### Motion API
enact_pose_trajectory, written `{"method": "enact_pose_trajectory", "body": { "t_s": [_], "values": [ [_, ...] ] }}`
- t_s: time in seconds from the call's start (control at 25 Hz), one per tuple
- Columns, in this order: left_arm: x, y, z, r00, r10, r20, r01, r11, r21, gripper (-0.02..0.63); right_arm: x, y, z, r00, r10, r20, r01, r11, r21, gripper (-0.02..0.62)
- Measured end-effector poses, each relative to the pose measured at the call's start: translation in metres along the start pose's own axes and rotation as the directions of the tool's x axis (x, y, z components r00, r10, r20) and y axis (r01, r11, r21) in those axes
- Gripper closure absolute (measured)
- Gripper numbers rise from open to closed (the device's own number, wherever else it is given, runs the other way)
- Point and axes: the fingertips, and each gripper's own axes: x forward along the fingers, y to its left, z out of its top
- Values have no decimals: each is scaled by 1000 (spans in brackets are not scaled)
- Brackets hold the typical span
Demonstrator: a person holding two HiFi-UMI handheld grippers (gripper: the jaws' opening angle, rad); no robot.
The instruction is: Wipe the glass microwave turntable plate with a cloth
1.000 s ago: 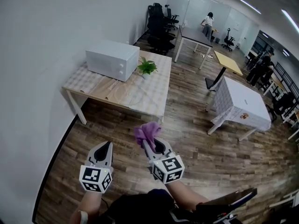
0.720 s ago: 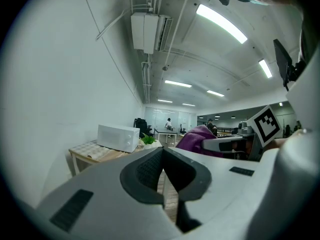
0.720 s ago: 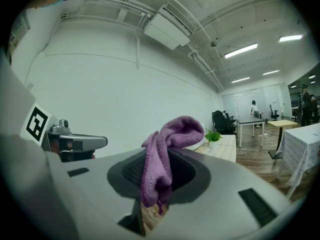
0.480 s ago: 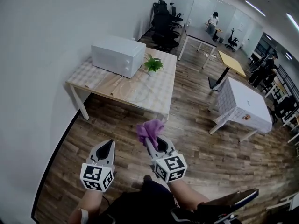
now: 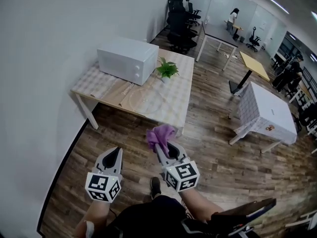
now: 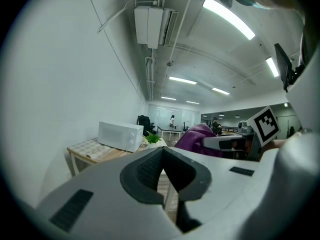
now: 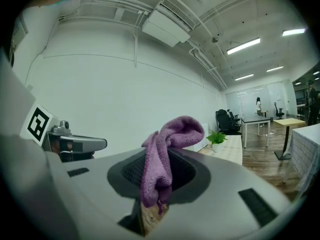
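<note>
A clear glass turntable plate [image 5: 146,99] lies on the wooden table [image 5: 94,90], in front of the white microwave [image 5: 127,59]. My right gripper [image 5: 162,144] is shut on a purple cloth [image 5: 159,134] [image 7: 167,154], held in the air over the floor short of the table. To its left my left gripper [image 5: 113,156] is shut with nothing in it. In the left gripper view the microwave [image 6: 120,135] stands ahead and the cloth [image 6: 192,139] shows to the right.
A small potted plant [image 5: 167,69] stands beside the microwave. White wall runs along the left. A cloth-covered table [image 5: 266,112], a yellow table [image 5: 255,65], office chairs [image 5: 180,21] and people stand farther back on the wood floor.
The whole scene has slid closer and slightly down in the head view: I have moved nearer the table. Both grippers hold the same pose, cloth still gripped.
</note>
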Motion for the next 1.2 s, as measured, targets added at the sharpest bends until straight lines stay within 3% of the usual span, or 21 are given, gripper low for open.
{"method": "enact_pose_trajectory", "body": {
  "t_s": [0.44, 0.68, 1.2],
  "values": [
    [95, 13, 18, 1000, 30, -9, -30, 1000, 0, 604, 57, -77, 25, 1000, 25, 19, -25, 1000, -3, 509],
    [136, 3, 30, 1000, -25, 11, 25, 999, 31, 604, 80, -112, 22, 999, 38, 0, -38, 999, 32, 509],
    [233, 5, 35, 999, 13, -33, -13, 1000, 15, 604, 115, -192, 25, 999, 54, -3, -54, 998, 40, 509]
  ]
}}
